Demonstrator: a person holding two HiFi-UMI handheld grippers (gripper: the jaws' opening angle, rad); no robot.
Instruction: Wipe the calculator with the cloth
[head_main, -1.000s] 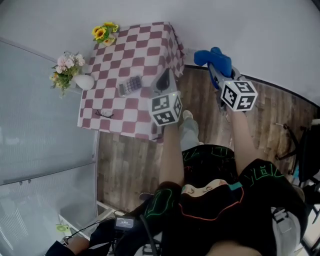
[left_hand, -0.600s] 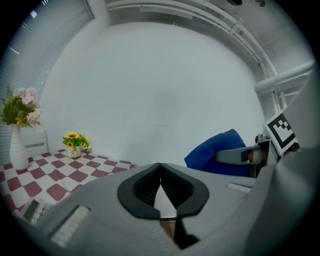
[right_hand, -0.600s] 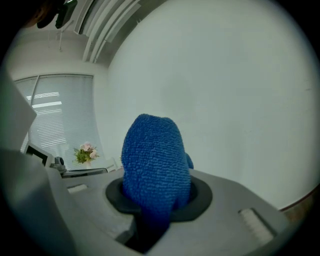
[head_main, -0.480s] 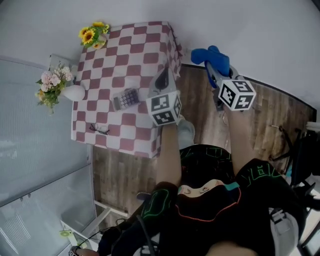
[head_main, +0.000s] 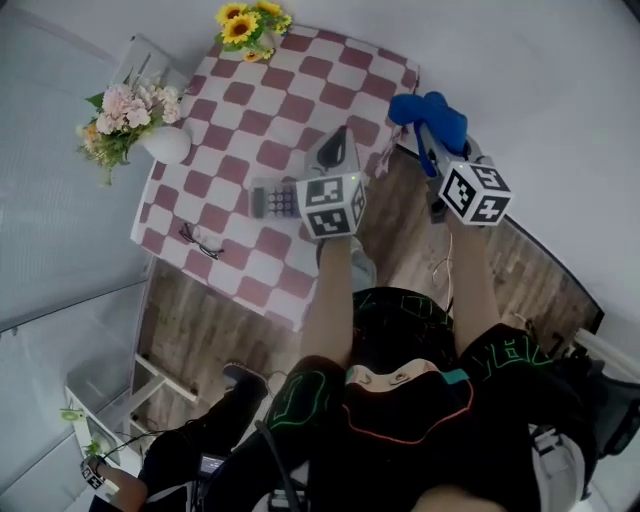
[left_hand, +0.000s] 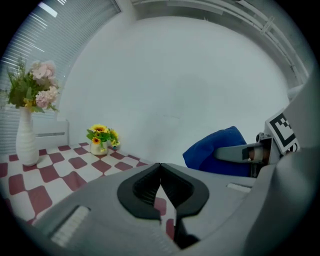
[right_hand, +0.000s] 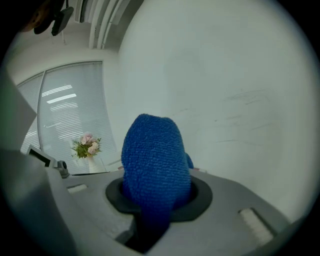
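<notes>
light: bright, even, soft shadows | edges: fisheye-warped, dark vignette | focus: near parts perhaps soft

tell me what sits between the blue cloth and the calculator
The left gripper, jaws shut and empty, hangs between the blue cloth in the right gripper and the calculator; the head view shows it.

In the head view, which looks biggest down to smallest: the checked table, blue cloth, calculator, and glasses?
1. checked table
2. blue cloth, though it is held up, perhaps nearer the camera
3. calculator and glasses look about alike; I would not rank them.
</notes>
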